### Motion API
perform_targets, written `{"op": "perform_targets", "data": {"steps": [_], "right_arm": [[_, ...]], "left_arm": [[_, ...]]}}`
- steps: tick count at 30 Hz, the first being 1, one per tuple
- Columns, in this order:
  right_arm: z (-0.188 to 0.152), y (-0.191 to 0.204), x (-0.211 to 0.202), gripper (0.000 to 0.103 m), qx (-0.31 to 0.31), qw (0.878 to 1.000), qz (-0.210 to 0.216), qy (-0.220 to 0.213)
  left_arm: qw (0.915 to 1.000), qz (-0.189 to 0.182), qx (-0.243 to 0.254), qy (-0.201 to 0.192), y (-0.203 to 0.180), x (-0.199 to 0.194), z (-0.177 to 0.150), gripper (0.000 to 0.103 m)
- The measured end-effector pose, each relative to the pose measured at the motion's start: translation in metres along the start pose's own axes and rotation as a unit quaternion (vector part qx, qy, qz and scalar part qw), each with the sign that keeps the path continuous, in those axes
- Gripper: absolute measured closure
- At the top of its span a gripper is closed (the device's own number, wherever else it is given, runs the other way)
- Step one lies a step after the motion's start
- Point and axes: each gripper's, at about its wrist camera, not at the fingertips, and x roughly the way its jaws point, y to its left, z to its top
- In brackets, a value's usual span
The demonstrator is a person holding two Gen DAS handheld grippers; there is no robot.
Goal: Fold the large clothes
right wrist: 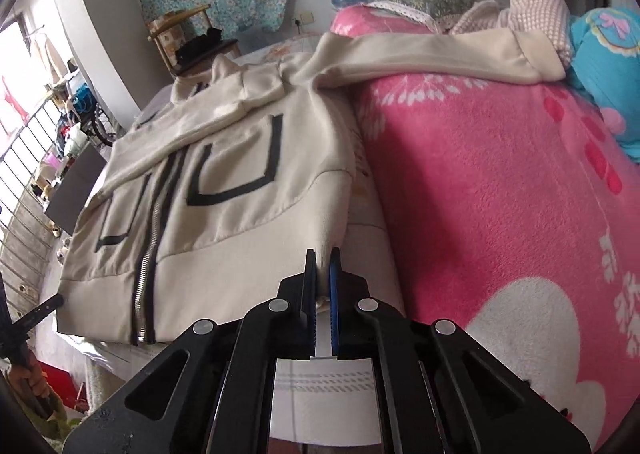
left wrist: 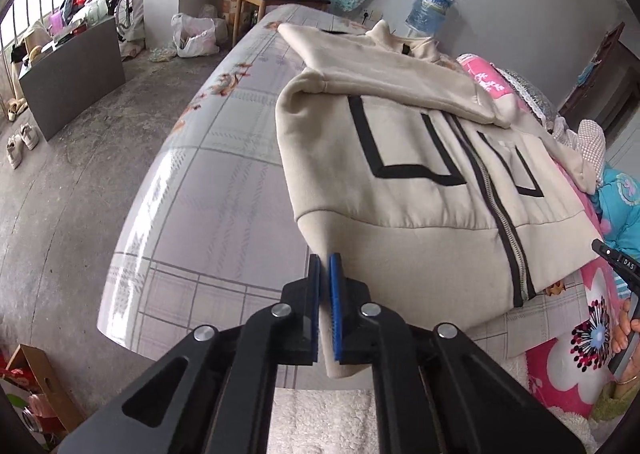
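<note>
Fingers of left gripper [left wrist: 324,260] clenched on jacket [left wrist: 420,158] hem corner; right gripper [right wrist: 323,254] pinches opposite hem corner. Jacket lies zip-up on bed [left wrist: 224,158], collar at far end, one sleeve folded across chest, other draped over pink blanket [right wrist: 500,194] beside jacket. Judgement: lift both corners level, keep hem taut, carry toward collar; slack sleeve on blanket may drag
</note>
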Motion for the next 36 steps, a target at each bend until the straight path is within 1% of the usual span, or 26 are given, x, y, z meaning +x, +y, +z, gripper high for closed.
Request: {"op": "perform_targets", "data": {"steps": [3, 6, 9, 11, 13, 14, 15, 16, 18, 19, 20, 21, 23, 25, 27, 28, 29, 30, 32, 34, 35, 36], "right_arm": [[0.0, 0.009, -0.029, 0.1, -0.004, 1.0, 0.02, -0.015], [-0.012, 0.013, -0.054, 0.1, 0.003, 0.999, 0.045, -0.008], [-0.035, 0.006, -0.061, 0.1, 0.022, 0.998, 0.059, 0.016], [-0.053, -0.006, -0.045, 0.099, 0.041, 0.996, 0.062, 0.057], [-0.065, -0.021, -0.025, 0.096, 0.068, 0.991, 0.054, 0.102], [-0.069, -0.027, -0.019, 0.092, 0.08, 0.989, 0.045, 0.115], [-0.071, -0.033, -0.018, 0.089, 0.089, 0.988, 0.032, 0.12], [-0.07, -0.038, -0.02, 0.084, 0.095, 0.988, 0.028, 0.12], [-0.061, -0.04, -0.033, 0.07, 0.092, 0.991, 0.017, 0.095], [-0.055, -0.039, -0.04, 0.066, 0.082, 0.993, 0.008, 0.08], [-0.048, -0.036, -0.045, 0.058, 0.069, 0.995, -0.003, 0.065], [-0.041, -0.033, -0.048, 0.055, 0.056, 0.997, -0.013, 0.053], [-0.027, -0.021, -0.048, 0.053, 0.03, 0.999, -0.022, 0.035], [-0.016, -0.008, -0.041, 0.047, 0.003, 1.0, -0.016, 0.022], [-0.007, 0.006, -0.029, 0.041, -0.027, 0.999, -0.017, 0.016], [-0.002, 0.014, -0.022, 0.038, -0.042, 0.999, -0.019, 0.015], [0.003, 0.022, -0.014, 0.032, -0.055, 0.998, -0.022, 0.015], [0.006, 0.029, -0.008, 0.028, -0.066, 0.997, -0.026, 0.014], [0.017, 0.044, 0.009, 0.027, -0.091, 0.995, -0.033, 0.015], [0.029, 0.057, 0.028, 0.023, -0.111, 0.993, -0.035, 0.018], [0.036, 0.064, 0.036, 0.021, -0.12, 0.992, -0.037, 0.019], [0.042, 0.07, 0.045, 0.019, -0.132, 0.991, -0.033, 0.019]], "left_arm": [[0.9996, 0.002, 0.019, -0.02, 0.003, -0.027, 0.006, 0.099], [0.9996, 0.007, 0.021, -0.018, 0.018, -0.047, 0.008, 0.099], [0.9999, 0.005, 0.008, 0.01, 0.037, -0.05, 0.0, 0.099], [0.9991, 0.005, 0.001, 0.042, 0.044, -0.037, -0.011, 0.098], [0.9967, 0.021, -0.002, 0.079, 0.049, -0.018, -0.023, 0.097], [0.9952, 0.04, -0.001, 0.089, 0.049, -0.013, -0.028, 0.096], [0.9942, 0.054, 0.001, 0.093, 0.051, -0.011, -0.031, 0.096], [0.9944, 0.057, 0.0, 0.089, 0.053, -0.014, -0.031, 0.096], [0.996, 0.048, -0.009, 0.074, 0.06, -0.024, -0.027, 0.096], [0.9966, 0.049, -0.011, 0.064, 0.062, -0.029, -0.023, 0.096], [0.997, 0.054, -0.008, 0.055, 0.062, -0.033, -0.018, 0.097], [0.9972, 0.059, -0.004, 0.045, 0.062, -0.037, -0.013, 0.097], [0.9976, 0.062, 0.005, 0.03, 0.057, -0.041, 0.001, 0.096], [0.9981, 0.057, 0.015, 0.02, 0.046, -0.039, 0.017, 0.095], [0.9981, 0.054, 0.027, 0.013, 0.031, -0.032, 0.034, 0.092], [0.9979, 0.055, 0.032, 0.012, 0.024, -0.027, 0.043, 0.089], [0.9978, 0.054, 0.036, 0.011, 0.016, -0.022, 0.053, 0.084], [0.9979, 0.051, 0.039, 0.009, 0.009, -0.016, 0.063, 0.082], [0.998, 0.044, 0.045, 0.008, -0.007, -0.002, 0.083, 0.07], [0.9974, 0.042, 0.057, 0.006, -0.024, 0.014, 0.105, 0.065], [0.997, 0.042, 0.065, 0.005, -0.031, 0.023, 0.115, 0.059], [0.9965, 0.041, 0.072, 0.005, -0.039, 0.033, 0.125, 0.057]]}}
